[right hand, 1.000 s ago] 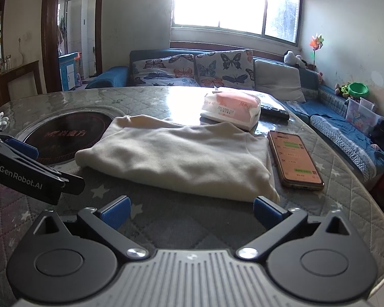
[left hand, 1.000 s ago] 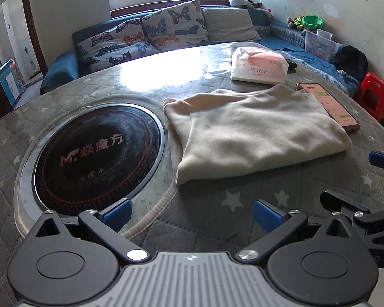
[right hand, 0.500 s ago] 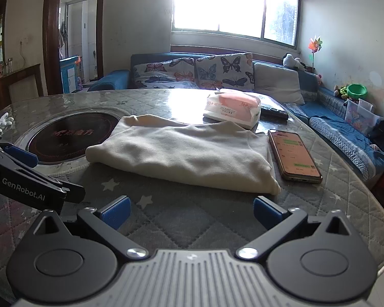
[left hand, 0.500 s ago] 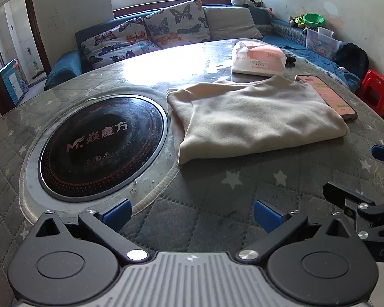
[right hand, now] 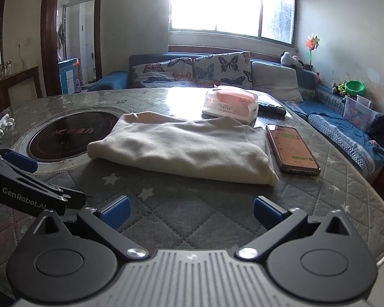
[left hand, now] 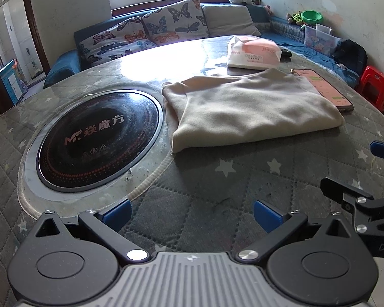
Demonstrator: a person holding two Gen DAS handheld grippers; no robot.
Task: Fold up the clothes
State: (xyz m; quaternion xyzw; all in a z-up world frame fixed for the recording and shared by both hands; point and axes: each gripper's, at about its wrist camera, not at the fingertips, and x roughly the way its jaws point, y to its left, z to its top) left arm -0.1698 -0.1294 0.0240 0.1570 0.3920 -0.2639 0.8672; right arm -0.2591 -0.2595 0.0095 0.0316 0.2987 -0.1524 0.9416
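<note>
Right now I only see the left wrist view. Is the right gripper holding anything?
Observer: No. In the right wrist view the right gripper has its jaws wide apart with nothing between them, and it is short of the folded beige garment.
Operator: Is the phone tucked under that garment?
Observer: No. The phone lies flat beside the garment's right edge, with its whole screen showing.
Operator: Is there anything at the far left of the table?
Observer: Yes, white gloves lie near the left edge of the table, to the left of the round cooktop.
</note>
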